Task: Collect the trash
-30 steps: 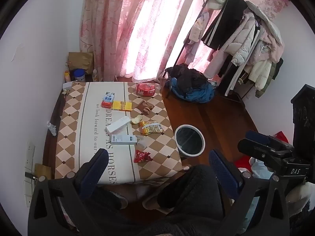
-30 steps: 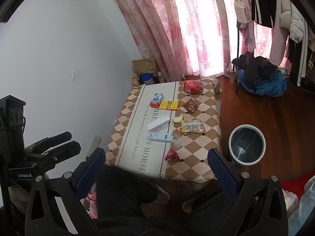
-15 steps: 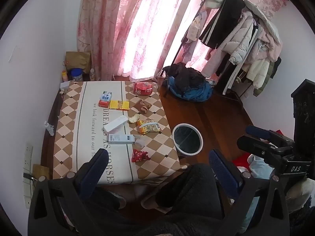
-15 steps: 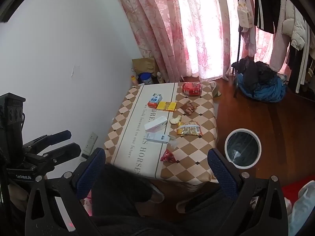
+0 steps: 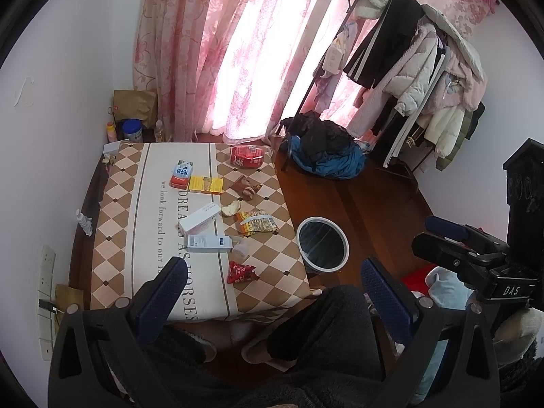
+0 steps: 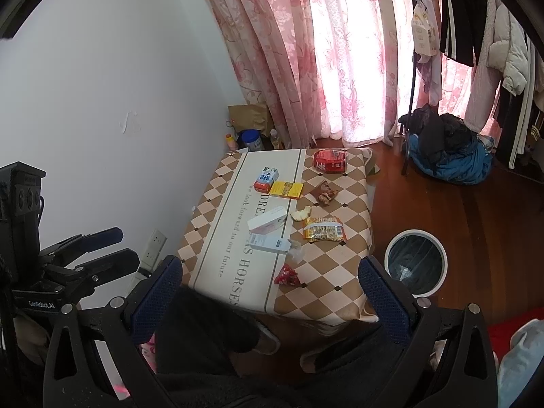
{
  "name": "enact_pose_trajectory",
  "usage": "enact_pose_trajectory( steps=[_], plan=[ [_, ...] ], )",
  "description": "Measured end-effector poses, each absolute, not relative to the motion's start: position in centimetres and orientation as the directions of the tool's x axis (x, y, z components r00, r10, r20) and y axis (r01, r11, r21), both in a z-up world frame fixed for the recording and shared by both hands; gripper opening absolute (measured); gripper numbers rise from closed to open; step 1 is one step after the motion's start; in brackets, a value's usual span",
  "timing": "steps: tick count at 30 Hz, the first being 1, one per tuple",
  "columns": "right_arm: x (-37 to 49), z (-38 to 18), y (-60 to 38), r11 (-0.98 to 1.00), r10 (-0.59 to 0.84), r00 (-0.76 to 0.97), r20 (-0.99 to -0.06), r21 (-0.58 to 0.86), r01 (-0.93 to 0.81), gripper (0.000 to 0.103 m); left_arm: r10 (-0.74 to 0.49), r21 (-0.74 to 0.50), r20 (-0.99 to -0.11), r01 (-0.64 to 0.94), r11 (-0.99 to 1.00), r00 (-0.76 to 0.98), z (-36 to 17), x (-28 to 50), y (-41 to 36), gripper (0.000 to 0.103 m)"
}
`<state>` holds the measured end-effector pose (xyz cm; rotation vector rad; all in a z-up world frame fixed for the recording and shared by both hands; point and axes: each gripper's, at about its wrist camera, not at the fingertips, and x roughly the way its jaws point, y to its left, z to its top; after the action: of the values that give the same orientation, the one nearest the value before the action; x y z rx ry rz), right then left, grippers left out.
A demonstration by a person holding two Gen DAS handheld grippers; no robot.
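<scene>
A low table (image 5: 119, 238) (image 6: 353, 272) with a checkered cloth carries several pieces of trash: a small red wrapper (image 5: 240, 271) (image 6: 287, 276), a white box (image 5: 208, 243) (image 6: 268, 243), a second white box (image 5: 199, 219), a yellow snack packet (image 5: 256, 223) (image 6: 323, 232), a yellow box (image 5: 205, 184), a red bag (image 5: 246, 156) (image 6: 330, 160). A white-rimmed bin (image 5: 323, 244) (image 6: 415, 263) stands on the floor to the table's right. My left gripper (image 5: 275, 282) and right gripper (image 6: 272, 282) are both open, held high and well short of the table, with nothing between the fingers.
The person's dark-trousered legs (image 5: 326, 326) and slippers are below both grippers. A clothes rack with coats (image 5: 425, 51) and a heap of dark and blue clothing (image 5: 323, 149) lie right of the table. Pink curtains (image 5: 238, 51) hang behind; white wall (image 6: 119, 102) is on the left.
Both views have drifted back slightly; the table and bin sit a little lower and smaller. Nothing on the table has moved, and both grippers stay open.
</scene>
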<state>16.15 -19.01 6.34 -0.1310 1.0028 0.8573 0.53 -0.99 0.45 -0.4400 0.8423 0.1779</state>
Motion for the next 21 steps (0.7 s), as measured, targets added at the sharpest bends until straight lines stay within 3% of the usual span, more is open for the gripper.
enact_pose_trajectory(
  steps=[21],
  plan=[
    [15.68,5.86,-18.23,0.669,0.572,0.245,-0.783,0.272,-0.692,0.103,-0.028,-0.321,-0.748,-0.325,0.890,0.663,0.70,0.91,-0.33,0.103]
  ],
)
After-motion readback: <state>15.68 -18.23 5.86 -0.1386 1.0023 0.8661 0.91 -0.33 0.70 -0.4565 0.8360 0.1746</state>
